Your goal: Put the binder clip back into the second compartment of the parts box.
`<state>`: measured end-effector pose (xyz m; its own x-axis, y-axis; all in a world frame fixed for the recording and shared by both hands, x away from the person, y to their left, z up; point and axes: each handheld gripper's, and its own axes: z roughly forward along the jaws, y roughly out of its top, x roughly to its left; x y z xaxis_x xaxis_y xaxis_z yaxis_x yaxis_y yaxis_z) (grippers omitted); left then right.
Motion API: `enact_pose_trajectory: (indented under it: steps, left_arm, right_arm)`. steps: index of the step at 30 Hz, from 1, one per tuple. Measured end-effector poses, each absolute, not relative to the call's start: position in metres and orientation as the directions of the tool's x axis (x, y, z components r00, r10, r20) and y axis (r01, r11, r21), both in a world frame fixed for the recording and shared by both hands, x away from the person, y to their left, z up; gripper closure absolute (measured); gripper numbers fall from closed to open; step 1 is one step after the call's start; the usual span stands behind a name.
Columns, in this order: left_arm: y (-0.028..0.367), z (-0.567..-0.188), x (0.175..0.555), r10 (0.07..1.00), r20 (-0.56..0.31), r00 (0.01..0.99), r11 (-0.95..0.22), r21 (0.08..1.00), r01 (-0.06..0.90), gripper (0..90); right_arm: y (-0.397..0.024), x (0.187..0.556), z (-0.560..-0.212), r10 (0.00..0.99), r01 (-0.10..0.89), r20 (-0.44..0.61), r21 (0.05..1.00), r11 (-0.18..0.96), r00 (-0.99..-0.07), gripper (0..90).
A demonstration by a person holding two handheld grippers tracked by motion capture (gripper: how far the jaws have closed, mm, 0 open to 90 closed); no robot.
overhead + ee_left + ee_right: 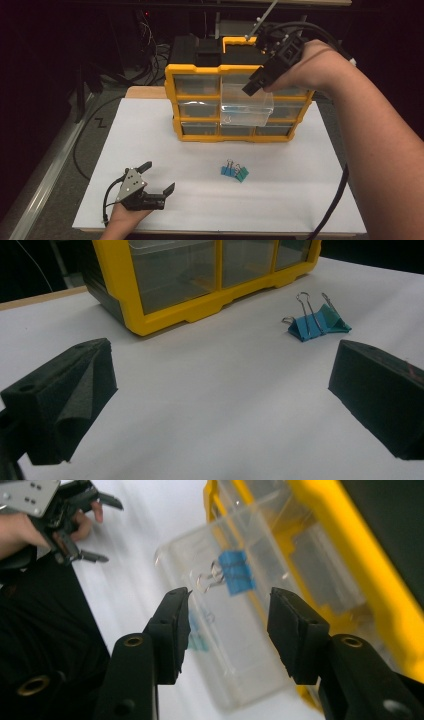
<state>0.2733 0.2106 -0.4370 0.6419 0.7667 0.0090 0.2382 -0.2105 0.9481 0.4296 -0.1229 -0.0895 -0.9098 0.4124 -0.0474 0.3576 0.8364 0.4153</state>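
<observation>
Up high, your right claw gapes wide over the pulled-out clear plastic drawer; your hand hides its tips. Your left claw is wide too.

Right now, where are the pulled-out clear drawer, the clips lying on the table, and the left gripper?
clear drawer (248,107): high view, on its front wall.
clips on the table (234,171): high view, on the blue clip's body.
left gripper (159,177): high view, midway between its open fingertips.
</observation>
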Motion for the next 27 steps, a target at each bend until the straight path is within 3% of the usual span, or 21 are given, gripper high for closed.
enact_pose_trajectory:
  steps: [13,27]
  left_arm:
    - [0.211,-0.437,0.274,0.774,0.007,0.633,-0.208,0.947,0.245,0.2]
    - [0.211,-0.437,0.274,0.774,0.012,0.633,-0.212,0.947,0.241,0.2]
  right_arm:
    - [-0.165,0.386,-0.106,0.432,0.382,-0.047,0.391,0.838,-0.901,45.8]
    - [-0.184,0.363,-0.177,0.418,0.389,-0.003,0.361,0.848,-0.908,33.2]
